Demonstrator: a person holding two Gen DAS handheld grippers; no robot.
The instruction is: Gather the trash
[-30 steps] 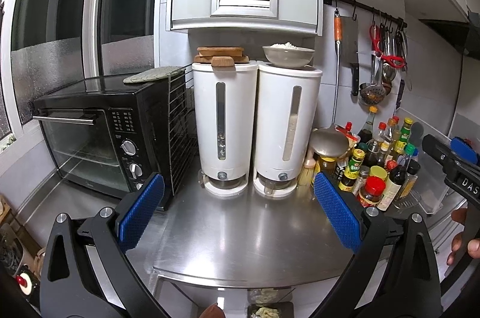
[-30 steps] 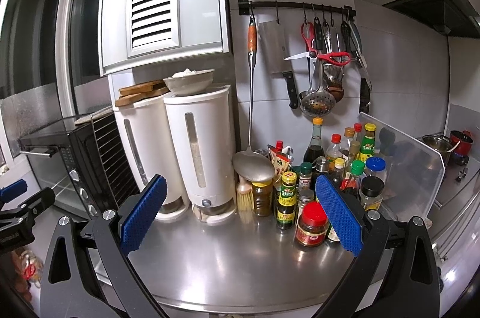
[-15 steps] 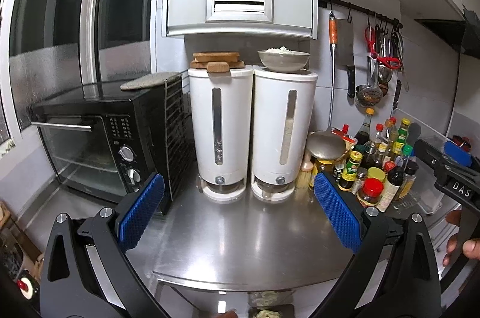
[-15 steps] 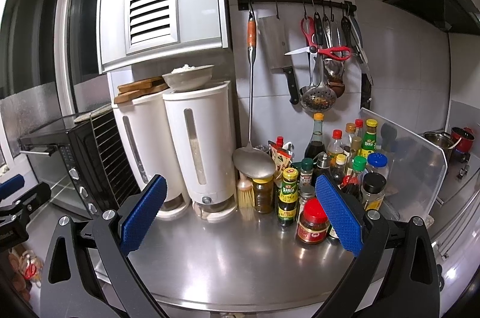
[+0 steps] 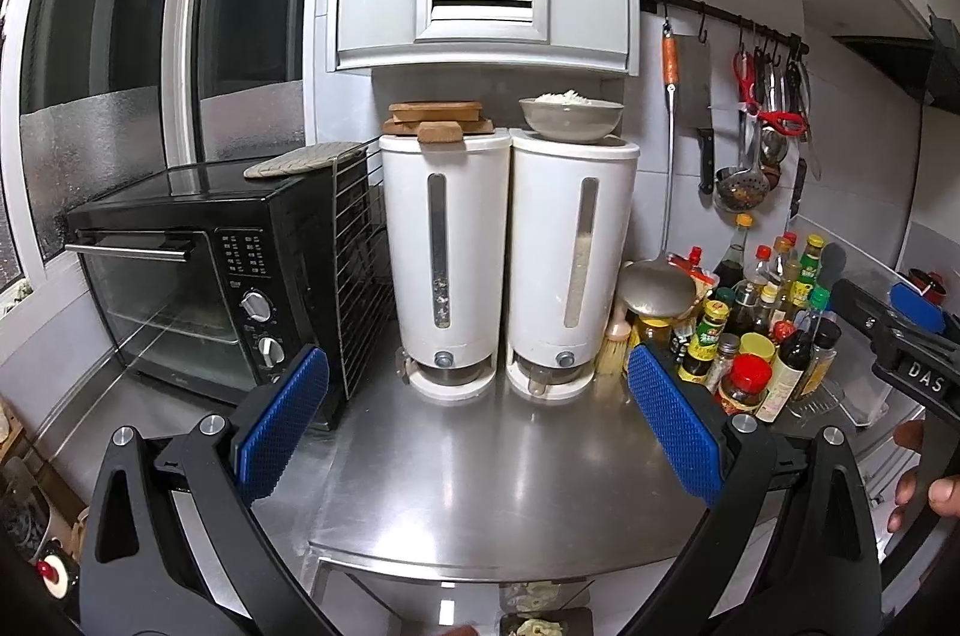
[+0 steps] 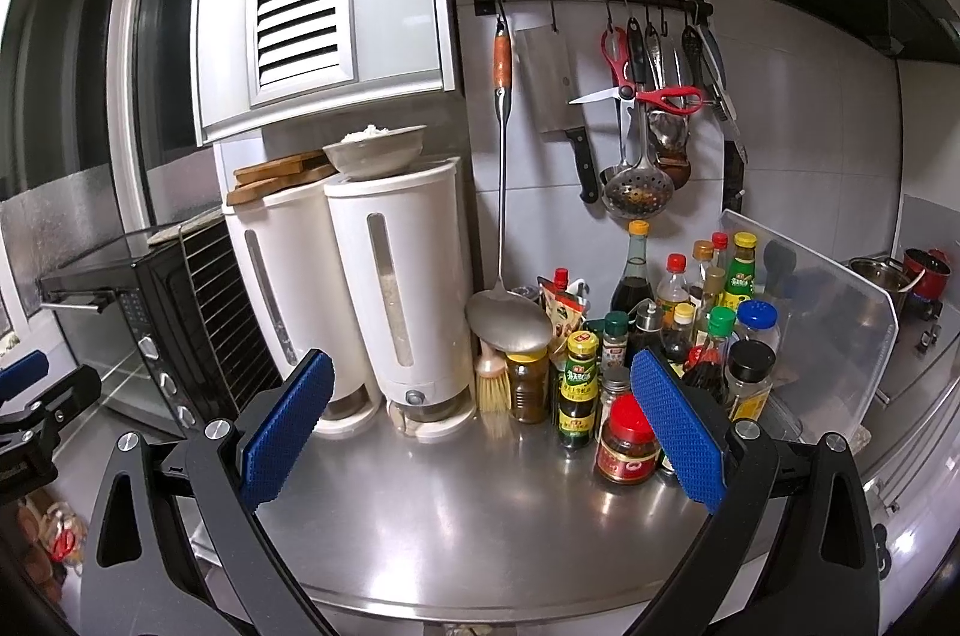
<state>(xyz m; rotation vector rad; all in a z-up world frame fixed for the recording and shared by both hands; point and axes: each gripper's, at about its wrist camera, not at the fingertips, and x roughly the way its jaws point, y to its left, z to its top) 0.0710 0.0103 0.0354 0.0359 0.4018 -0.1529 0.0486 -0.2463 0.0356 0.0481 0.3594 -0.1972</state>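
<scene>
My left gripper (image 5: 480,423) is open and empty, held above the front of the steel counter (image 5: 480,468). My right gripper (image 6: 480,426) is open and empty over the same counter (image 6: 468,504), to the right of the left one. The right gripper also shows at the right edge of the left wrist view (image 5: 900,330), and the left gripper at the left edge of the right wrist view (image 6: 36,402). No loose trash shows on the counter. Below the counter's front edge a dark container with pale crumpled stuff (image 5: 540,627) is partly in view.
Two white dispensers (image 5: 510,264) stand at the back, with wooden boards (image 5: 438,120) and a bowl of rice (image 5: 570,111) on top. A black oven (image 5: 210,276) stands left. Sauce bottles and jars (image 6: 660,354) crowd the right. Utensils hang on a wall rail (image 6: 630,96). A clear splash guard (image 6: 810,312) stands far right.
Both grippers have drifted a little, so the counter scene has shifted slightly in each view. Both stay open and empty.
</scene>
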